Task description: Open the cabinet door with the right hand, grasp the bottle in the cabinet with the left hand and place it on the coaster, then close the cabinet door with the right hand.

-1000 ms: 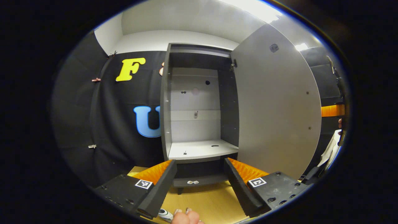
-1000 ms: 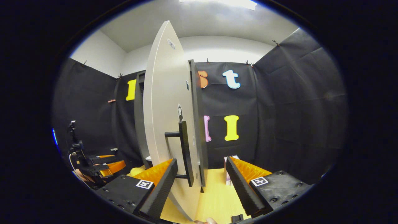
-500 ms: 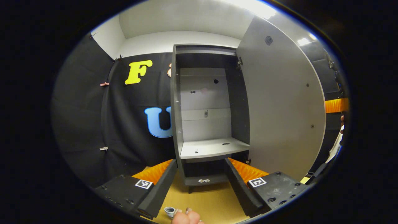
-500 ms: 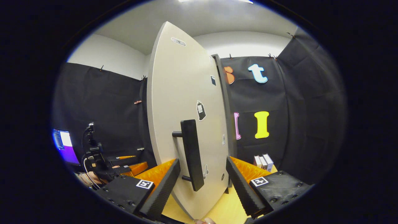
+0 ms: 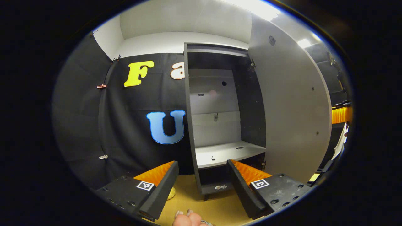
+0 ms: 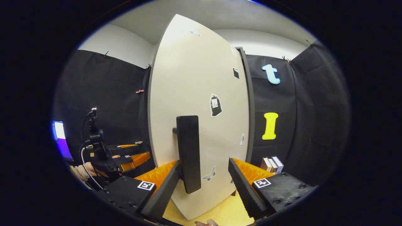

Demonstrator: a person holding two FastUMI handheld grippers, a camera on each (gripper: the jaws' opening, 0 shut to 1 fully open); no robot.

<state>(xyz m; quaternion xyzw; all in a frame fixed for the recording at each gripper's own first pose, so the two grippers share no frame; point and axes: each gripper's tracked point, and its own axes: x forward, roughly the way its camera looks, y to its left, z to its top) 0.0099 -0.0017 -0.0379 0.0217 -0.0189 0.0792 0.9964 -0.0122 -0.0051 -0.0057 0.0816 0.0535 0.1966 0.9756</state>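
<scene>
Closing step, by my read. The door (image 6: 194, 78) stood partway open, swung out from the cabinet (image 5: 216, 94). Its bar handle (image 6: 187, 147) sat between the fingers of the right gripper (image 6: 203, 163), close against the left-hand finger and apart from the other. The jaws were spread wide and clamped on nothing. The left gripper (image 5: 202, 162) was also spread and empty, facing the cabinet opening from in front. The shelf (image 5: 226, 152) carried only small fittings, so I judged the bottle was already out. I could not tell from these views where it stood.

Risks I logged:
- With no clamp on the handle, a sideways push could let the bar slide out of the gap, and the door would stall half shut.
- A fast push could slam the door and rock the cabinet.
- The left gripper sat close to the door's swing path. If it stayed there, the door edge could clip it.
</scene>
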